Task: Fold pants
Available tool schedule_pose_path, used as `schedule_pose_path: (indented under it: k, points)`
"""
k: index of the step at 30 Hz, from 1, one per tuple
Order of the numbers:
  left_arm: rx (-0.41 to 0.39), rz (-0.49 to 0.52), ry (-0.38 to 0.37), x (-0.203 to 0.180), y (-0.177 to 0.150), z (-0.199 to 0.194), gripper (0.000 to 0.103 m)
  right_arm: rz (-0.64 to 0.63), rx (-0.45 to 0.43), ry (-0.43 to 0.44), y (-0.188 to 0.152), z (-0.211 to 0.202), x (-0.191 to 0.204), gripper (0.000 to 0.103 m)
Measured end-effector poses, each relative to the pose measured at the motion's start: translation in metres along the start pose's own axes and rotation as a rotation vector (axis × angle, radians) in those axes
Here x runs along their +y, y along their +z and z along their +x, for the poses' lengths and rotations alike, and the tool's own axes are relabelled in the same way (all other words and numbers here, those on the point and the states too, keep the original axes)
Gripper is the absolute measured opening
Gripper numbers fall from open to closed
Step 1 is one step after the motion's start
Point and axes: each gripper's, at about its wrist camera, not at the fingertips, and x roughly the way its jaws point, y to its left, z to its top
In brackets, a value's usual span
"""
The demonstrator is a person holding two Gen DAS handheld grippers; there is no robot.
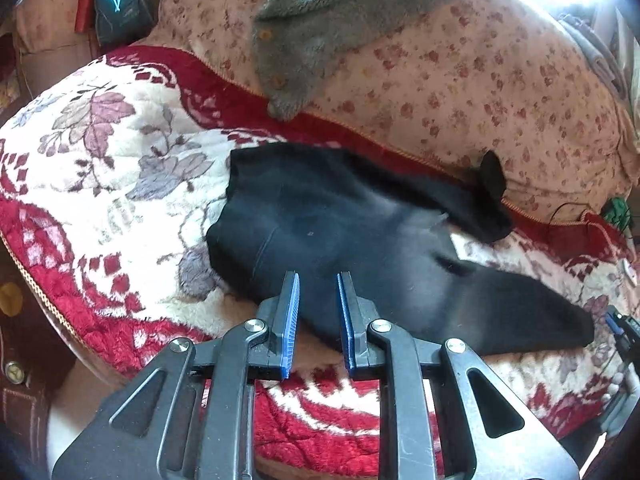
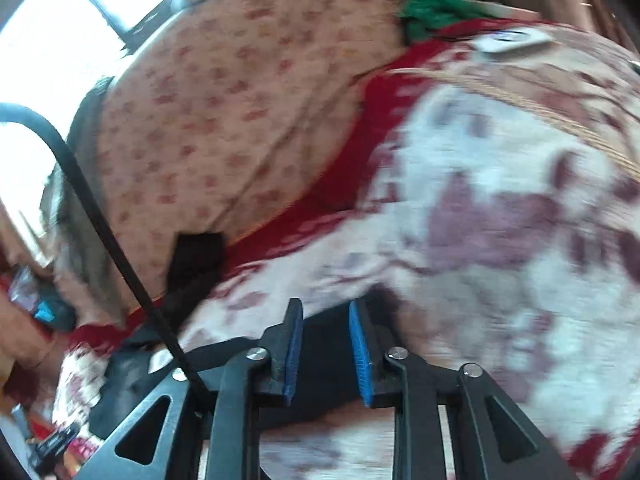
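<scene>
— Where are the pants from your left tool?

— The black pants (image 1: 360, 236) lie directly in front of my left gripper (image 1: 318, 280), spread on the red and white flowered blanket (image 1: 100, 152). The wide part is ahead and a little to the left of my fingertips; the cloth becomes narrow toward my right, and one leg goes away to the right, near the edge of the view. Another dark part lies farther ahead on the right, and its end stands up against the pink flowered quilt (image 1: 460, 80). A grey knitted garment (image 1: 304, 28) rests on that quilt, far ahead of the tool.

— Is the left tool holding something?

— No. Its blue pads (image 1: 291, 312) are spread apart, and between them I see only pants and blanket below. Whether the tips touch the cloth, I cannot tell.

— And the right tool?

— My right gripper (image 2: 326, 308) is also spread, nothing between the pads. This view is blurred. The dark cloth of the pants (image 2: 324, 360) is under and just behind the fingertips, and it continues to the left of the tool. Ahead of it I see the blanket (image 2: 500, 220), and farther ahead on the left the quilt (image 2: 240, 112). A black cable (image 2: 100, 216) crosses the left side of this view.
</scene>
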Motion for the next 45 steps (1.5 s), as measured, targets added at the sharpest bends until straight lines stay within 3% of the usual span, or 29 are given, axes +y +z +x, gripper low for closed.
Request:
schedule_pose_path:
  k: [8,9,11,13,21,31,36,38,43,45]
  points:
    - [0.043,-0.031,-0.077,-0.016,0.021,0.026,0.017,-0.164,0.126,0.154,-0.004,0.068,0.095,0.035]
    - [0.052,-0.037,-0.091,-0.019,0.024,0.032,0.018,-0.182,0.139,0.164,-0.004,0.075,0.104,0.037]
    - [0.070,-0.051,-0.117,-0.026,0.032,0.044,0.032,-0.210,0.163,0.185,-0.005,0.093,0.124,0.038]
    - [0.078,-0.063,-0.140,-0.032,0.038,0.054,0.040,-0.225,0.186,0.213,-0.003,0.113,0.141,0.038]
    - [0.135,-0.079,-0.166,-0.058,0.072,0.110,0.040,-0.254,0.244,0.245,0.019,0.187,0.199,0.043]
    - [0.244,-0.193,-0.210,-0.064,0.103,0.175,0.040,-0.306,0.276,0.153,0.050,0.269,0.268,0.048]
    - [0.288,-0.255,-0.207,-0.064,0.115,0.205,0.040,-0.355,0.291,0.022,0.054,0.305,0.288,0.048]
    - [0.297,-0.266,-0.201,-0.064,0.117,0.214,0.040,-0.375,0.295,-0.034,0.053,0.318,0.289,0.043]
    - [0.320,-0.280,-0.188,-0.066,0.121,0.231,0.040,-0.358,0.310,0.043,0.053,0.334,0.274,0.014]
    - [0.313,-0.277,-0.180,-0.069,0.122,0.235,0.040,-0.349,0.287,0.097,0.056,0.329,0.266,0.009]
